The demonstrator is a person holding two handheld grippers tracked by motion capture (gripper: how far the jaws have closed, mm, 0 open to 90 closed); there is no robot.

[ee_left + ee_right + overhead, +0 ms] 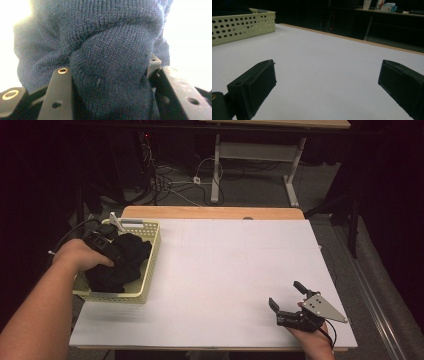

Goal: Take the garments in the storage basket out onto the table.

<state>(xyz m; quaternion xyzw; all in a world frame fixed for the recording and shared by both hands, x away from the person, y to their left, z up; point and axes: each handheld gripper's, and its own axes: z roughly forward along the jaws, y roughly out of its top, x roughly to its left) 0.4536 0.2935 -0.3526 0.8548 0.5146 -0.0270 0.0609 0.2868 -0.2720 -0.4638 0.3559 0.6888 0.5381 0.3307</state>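
The left gripper [107,245] is clenched on a fold of the dark knit garment [122,262], which sits in the yellow basket [150,265] at the table's [225,270] left edge; lift straight up, clear of the rim; the right gripper [290,302], released, waits near the front right corner to take a hanging edge.

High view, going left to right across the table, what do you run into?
Left gripper clamped on a dark knitted garment → perforated yellow-green basket holding that garment → bare white table top → right gripper, jaws open over the table's near right corner.
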